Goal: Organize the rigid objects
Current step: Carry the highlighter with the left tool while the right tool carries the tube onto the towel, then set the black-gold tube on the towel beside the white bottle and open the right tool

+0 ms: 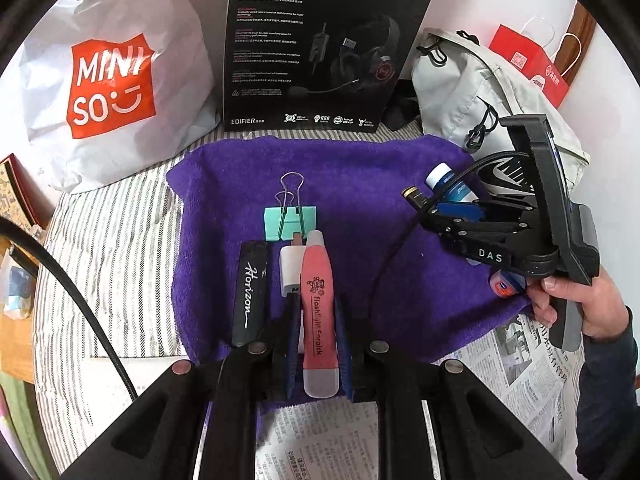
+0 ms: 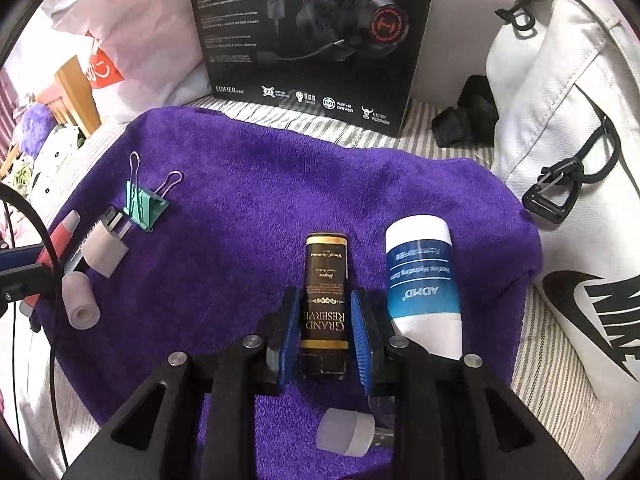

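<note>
On a purple towel (image 1: pixel 360 184) my left gripper (image 1: pixel 318 316) is shut on a red flashlight earpick (image 1: pixel 318 312). Beside it lie a black Horizon stick (image 1: pixel 250 292), a white charger plug (image 1: pixel 290 272) and a green binder clip (image 1: pixel 290 220). My right gripper (image 2: pixel 324 312) is shut on a black Grand Reserve tube (image 2: pixel 325 296) lying on the towel (image 2: pixel 260 184), next to a white and blue ADMD tube (image 2: pixel 424 276). A small USB light (image 2: pixel 352 432) lies below the right gripper. A translucent cap (image 2: pixel 80 300) lies at the left.
A black Edifier headset box (image 1: pixel 320 48) stands behind the towel. A Miniso bag (image 1: pixel 108 84) is at back left, a white Nike bag (image 2: pixel 568 160) at right, a red paper bag (image 1: pixel 528 64) behind it. Newspaper (image 1: pixel 328 440) lies in front. A small lip balm jar (image 1: pixel 505 285) sits near the towel's right edge.
</note>
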The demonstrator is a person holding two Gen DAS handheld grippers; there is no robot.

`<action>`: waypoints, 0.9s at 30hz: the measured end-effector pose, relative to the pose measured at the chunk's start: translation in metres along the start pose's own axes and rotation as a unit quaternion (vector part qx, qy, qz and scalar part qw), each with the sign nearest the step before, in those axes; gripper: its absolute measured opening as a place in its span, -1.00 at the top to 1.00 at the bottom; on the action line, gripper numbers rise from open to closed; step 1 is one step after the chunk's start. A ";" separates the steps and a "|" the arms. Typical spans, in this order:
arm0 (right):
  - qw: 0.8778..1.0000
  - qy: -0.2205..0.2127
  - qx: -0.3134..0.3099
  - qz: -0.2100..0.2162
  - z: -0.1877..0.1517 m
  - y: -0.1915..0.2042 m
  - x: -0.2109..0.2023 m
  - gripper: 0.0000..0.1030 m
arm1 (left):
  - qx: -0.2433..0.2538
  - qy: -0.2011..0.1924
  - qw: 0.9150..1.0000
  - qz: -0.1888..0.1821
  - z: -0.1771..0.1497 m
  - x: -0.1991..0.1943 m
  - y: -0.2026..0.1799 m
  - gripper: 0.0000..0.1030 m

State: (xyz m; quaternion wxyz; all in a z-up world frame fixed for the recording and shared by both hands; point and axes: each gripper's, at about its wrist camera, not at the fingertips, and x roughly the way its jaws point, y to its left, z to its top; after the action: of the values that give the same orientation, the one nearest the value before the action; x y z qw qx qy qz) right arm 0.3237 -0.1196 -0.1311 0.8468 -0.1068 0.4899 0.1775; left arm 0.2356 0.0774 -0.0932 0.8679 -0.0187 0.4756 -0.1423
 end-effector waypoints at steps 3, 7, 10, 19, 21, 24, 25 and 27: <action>1.000 -0.006 0.002 0.001 -0.004 -0.001 -0.009 0.42 | -0.004 0.001 1.000 -0.001 -0.002 -0.002 0.001 0.68; 1.000 -0.017 0.009 0.001 -0.011 -0.001 -0.023 0.36 | -0.012 0.004 1.000 -0.005 -0.004 -0.002 0.000 0.68; 1.000 -0.025 0.012 0.003 -0.020 -0.001 -0.034 0.30 | -0.014 0.008 1.000 -0.008 -0.006 0.000 -0.002 0.68; 0.999 -0.036 0.002 -0.008 -0.044 0.002 -0.062 0.22 | -0.005 0.016 1.000 -0.014 -0.006 0.008 -0.015 0.68; 0.999 -0.040 0.001 -0.007 -0.049 0.002 -0.066 0.22 | -0.006 0.018 1.000 -0.015 -0.005 0.011 -0.018 0.68; 0.999 -0.039 0.000 -0.007 -0.057 0.003 -0.069 0.22 | 0.000 0.021 1.000 -0.019 -0.003 0.014 -0.024 0.68; 0.999 -0.039 0.001 -0.007 -0.059 0.002 -0.070 0.22 | 0.002 0.021 1.000 -0.019 -0.003 0.014 -0.025 0.68; 0.999 -0.035 0.003 -0.007 -0.063 0.001 -0.069 0.22 | 0.006 0.024 1.000 -0.019 -0.001 0.017 -0.029 0.68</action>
State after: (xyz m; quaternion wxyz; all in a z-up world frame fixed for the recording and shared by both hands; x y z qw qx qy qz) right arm 0.2422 -0.1543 -0.1024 0.8649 -0.1016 0.4598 0.1737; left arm 0.2367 0.0455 -0.1026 0.8535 -0.0193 0.4949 -0.1619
